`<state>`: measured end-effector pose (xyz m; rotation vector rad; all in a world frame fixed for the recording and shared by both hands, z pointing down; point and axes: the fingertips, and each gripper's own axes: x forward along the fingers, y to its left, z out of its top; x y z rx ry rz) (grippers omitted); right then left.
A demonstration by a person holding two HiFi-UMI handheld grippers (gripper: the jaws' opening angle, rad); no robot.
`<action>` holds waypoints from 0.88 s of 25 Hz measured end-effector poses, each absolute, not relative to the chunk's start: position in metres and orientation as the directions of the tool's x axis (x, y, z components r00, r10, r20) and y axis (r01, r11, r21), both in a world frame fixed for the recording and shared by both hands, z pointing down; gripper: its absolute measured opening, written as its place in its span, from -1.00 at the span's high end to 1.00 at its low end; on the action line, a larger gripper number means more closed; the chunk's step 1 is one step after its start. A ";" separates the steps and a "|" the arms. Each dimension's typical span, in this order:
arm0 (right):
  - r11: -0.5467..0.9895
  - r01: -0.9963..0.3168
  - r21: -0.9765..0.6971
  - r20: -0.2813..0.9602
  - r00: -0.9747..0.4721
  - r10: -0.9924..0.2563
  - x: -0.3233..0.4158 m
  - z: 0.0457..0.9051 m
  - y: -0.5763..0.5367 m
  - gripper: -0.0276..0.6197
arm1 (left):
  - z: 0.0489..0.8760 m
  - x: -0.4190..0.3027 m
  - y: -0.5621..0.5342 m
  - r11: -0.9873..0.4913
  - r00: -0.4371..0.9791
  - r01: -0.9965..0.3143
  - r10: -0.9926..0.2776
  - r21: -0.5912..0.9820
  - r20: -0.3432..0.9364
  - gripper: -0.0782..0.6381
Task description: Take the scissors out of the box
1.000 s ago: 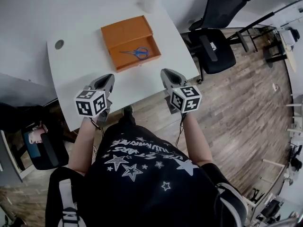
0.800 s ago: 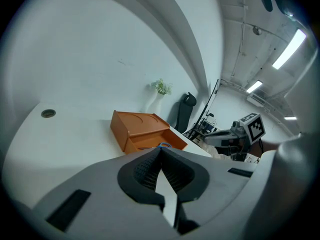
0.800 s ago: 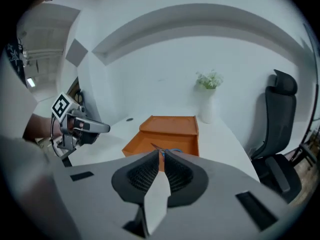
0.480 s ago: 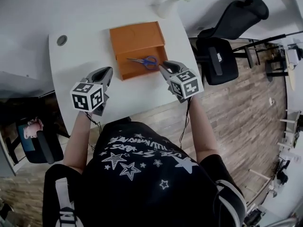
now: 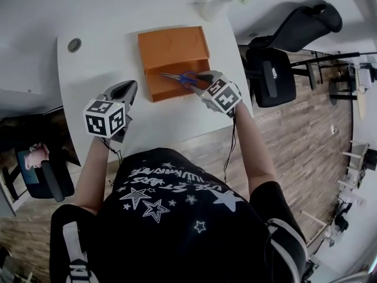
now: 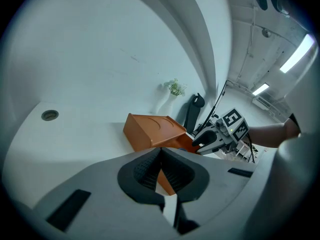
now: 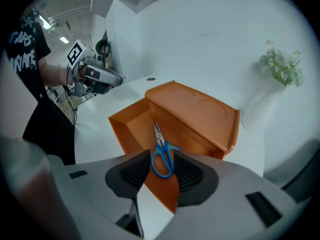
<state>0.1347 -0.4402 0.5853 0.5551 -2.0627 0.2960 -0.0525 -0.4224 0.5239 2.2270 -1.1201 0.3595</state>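
Note:
An orange box (image 5: 174, 45) lies open on the white table (image 5: 100, 69), its lid folded back. The blue-handled scissors (image 5: 181, 77) lie in the box's tray, blades pointing left. My right gripper (image 5: 199, 80) tilts steeply down over the tray's right end. In the right gripper view its jaws are opening, and the scissors' handles (image 7: 163, 160) lie between the pads without being pressed. My left gripper (image 5: 129, 87) hovers over the table left of the box, fingertips together and holding nothing. In the left gripper view the box (image 6: 152, 130) and the right gripper (image 6: 200, 145) lie ahead.
A white vase with a plant (image 5: 219, 3) stands at the table's back edge behind the box. A round cable hole (image 5: 74, 45) sits at the back left. A black office chair (image 5: 277, 69) stands right of the table. The table's near edge runs just below both grippers.
My right gripper has moved forward and down from the table's edge into the box, rolled over, and its jaws have spread around the scissors' handles. The left gripper has moved forward a little.

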 end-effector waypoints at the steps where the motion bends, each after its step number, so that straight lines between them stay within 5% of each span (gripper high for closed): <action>1: 0.879 -0.476 0.018 0.865 -0.434 -0.253 0.133 0.590 -0.441 0.45 | 0.525 -0.053 -0.425 -0.451 0.604 -0.796 -0.629 0.403 0.490 0.73; 22: 0.962 -0.268 0.049 0.977 -0.186 -0.102 0.128 0.642 -0.461 0.45 | 0.547 -0.069 -0.450 -0.399 0.583 -0.809 -0.635 0.432 0.506 0.73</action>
